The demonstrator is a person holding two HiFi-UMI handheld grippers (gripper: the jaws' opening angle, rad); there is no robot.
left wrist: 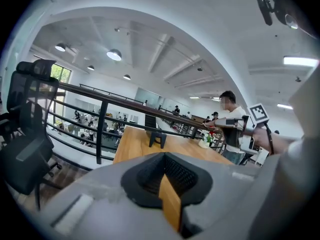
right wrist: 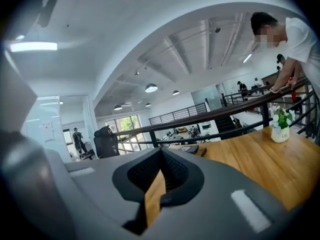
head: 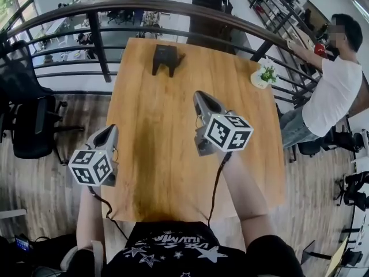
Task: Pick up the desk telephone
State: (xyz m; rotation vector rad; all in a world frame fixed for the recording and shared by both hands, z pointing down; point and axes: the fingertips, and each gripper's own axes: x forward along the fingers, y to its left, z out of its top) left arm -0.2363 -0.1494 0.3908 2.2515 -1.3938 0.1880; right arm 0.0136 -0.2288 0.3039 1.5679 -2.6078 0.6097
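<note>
While left gripper (head: 110, 131) and right gripper (head: 202, 96) hover empty, jaws together, the approach likely needs them opened toward the desk telephone (head: 166, 58) at twelve o'clock.

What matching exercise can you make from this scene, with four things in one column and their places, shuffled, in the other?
Things:
1. desk telephone
2. potted plant
3. black office chair
4. person in a white shirt

Places:
A. on the floor, left of the table
B. far end of the table, near its middle
C. standing right of the table, by the railing
D. far right corner of the table

Pairs: 1-B, 2-D, 3-A, 4-C.
</note>
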